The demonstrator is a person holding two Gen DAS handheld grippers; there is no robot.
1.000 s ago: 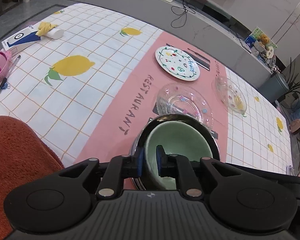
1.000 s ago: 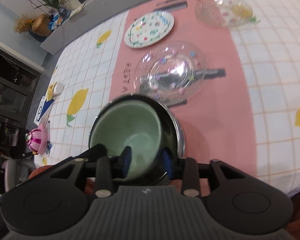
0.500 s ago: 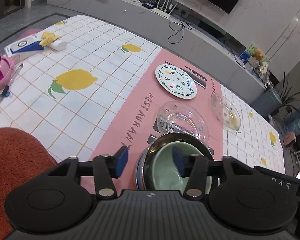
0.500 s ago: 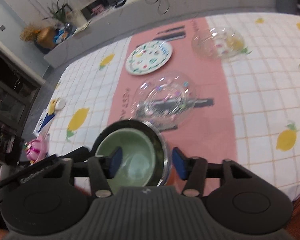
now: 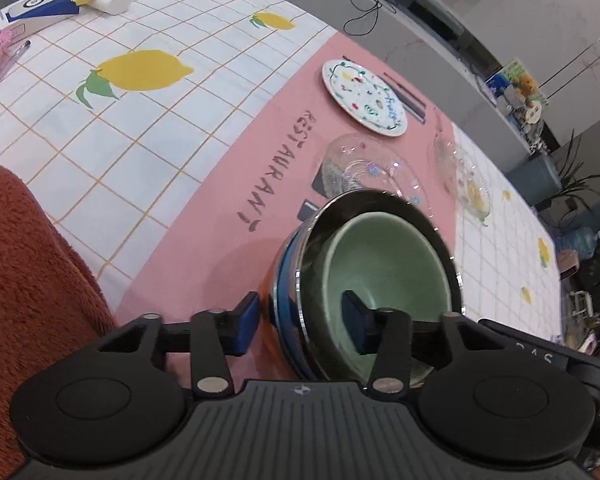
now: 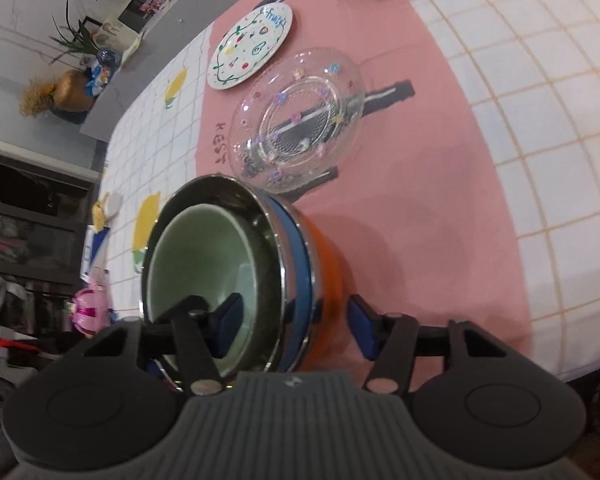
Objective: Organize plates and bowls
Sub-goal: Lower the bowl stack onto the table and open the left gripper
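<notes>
The left gripper (image 5: 302,326) stood with its jaws apart, astride the near wall of the bowl stack: one blue pad was outside the stack and the other was inside the green bowl (image 5: 384,264). The jaws had just been closing, but a gap still showed between the outer pad and the bowl wall, so the pads did not press on it. The right gripper (image 6: 296,326) was in the same way half open over the opposite side of the stack, one pad inside the green bowl (image 6: 204,264) and one outside near the orange bowl (image 6: 328,272). Its jaws also had just been closing, with the stacked rims between them, and I could see a gap at the outer pad.

The green bowl sat inside a steel bowl (image 5: 340,208), which rested on a blue bowl (image 5: 288,276) with the orange one under it. The stack stood on the pink strip of the tablecloth (image 5: 220,184), near the table edge. Just behind the stack lay a clear glass plate (image 6: 300,120) with small coloured flowers. Farther back was a white painted plate (image 5: 362,98), and to its side a second glass dish (image 5: 460,176), apart from the others. A reddish fuzzy cloth (image 5: 28,248) was at the left border of the left view.
</notes>
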